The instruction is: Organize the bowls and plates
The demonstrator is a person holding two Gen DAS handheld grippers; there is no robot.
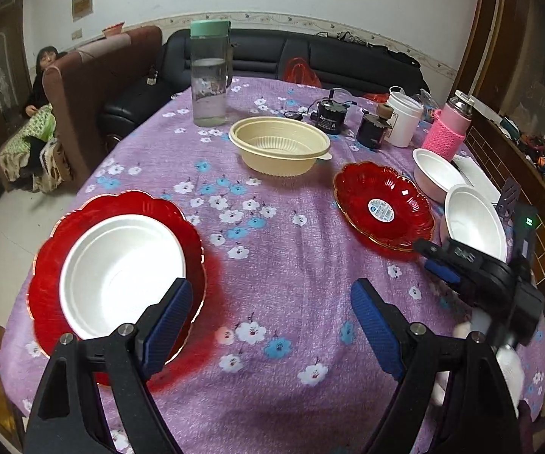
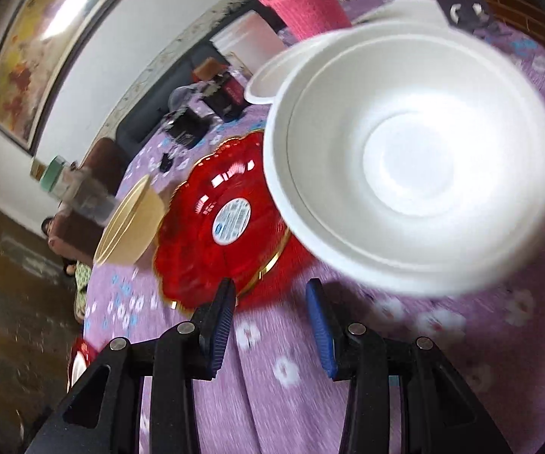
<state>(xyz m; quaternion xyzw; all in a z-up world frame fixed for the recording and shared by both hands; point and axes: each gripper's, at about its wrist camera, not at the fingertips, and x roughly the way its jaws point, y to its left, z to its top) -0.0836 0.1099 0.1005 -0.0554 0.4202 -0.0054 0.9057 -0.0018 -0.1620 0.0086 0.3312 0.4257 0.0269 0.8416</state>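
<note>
Lower frame: left gripper (image 1: 272, 325) spread wide, empty, above the purple cloth (image 1: 272, 265); lower left, a white bowl (image 1: 121, 272) sits in a red plate (image 1: 64, 249); right gripper (image 2: 268, 321) partly apart, empty; beyond it, another white bowl (image 2: 412, 162), sticker-marked red plate (image 2: 215, 234), beige bowl (image 1: 280, 143) farther.

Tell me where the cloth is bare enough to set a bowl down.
Widest bare cloth: mid-table, between the red plate with a white bowl, the cream bowl and the stickered red plate. The near edge is free too. Crowded: far right, with white bowls, pink flask and jars.
</note>
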